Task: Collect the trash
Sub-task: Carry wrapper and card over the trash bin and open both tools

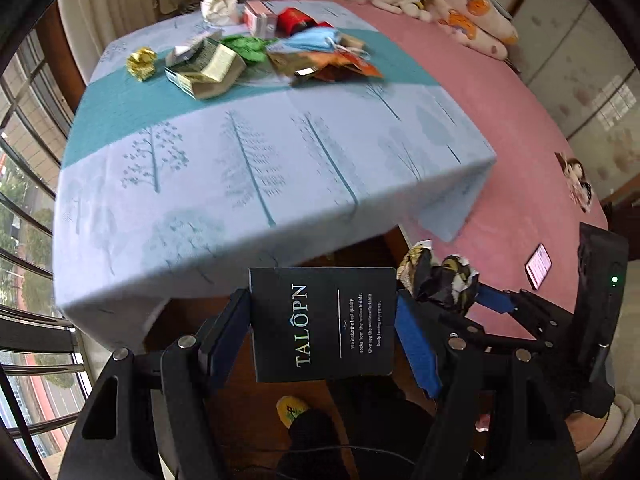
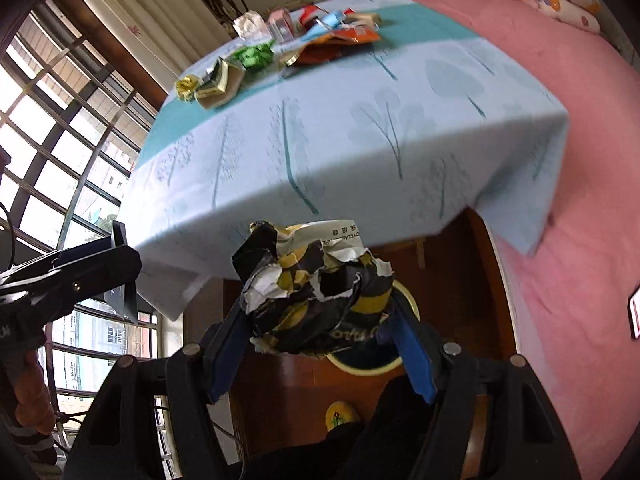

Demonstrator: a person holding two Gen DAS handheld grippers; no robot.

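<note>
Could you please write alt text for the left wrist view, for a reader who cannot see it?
The left gripper clamps a dark card printed TALOPN, beyond the near edge of a table under a pale blue tree-print cloth. Beside it, the right gripper holds a crumpled black-and-yellow wrapper; more trash lies along the table's far side.

Black card (image 1: 322, 324) printed TALOPN hangs flat between blue pads, clear of the table. Crumpled black-and-gold wrapper (image 2: 316, 292) sits bunched between the other pads. More litter (image 1: 256, 52) is heaped on the far tablecloth.
</note>
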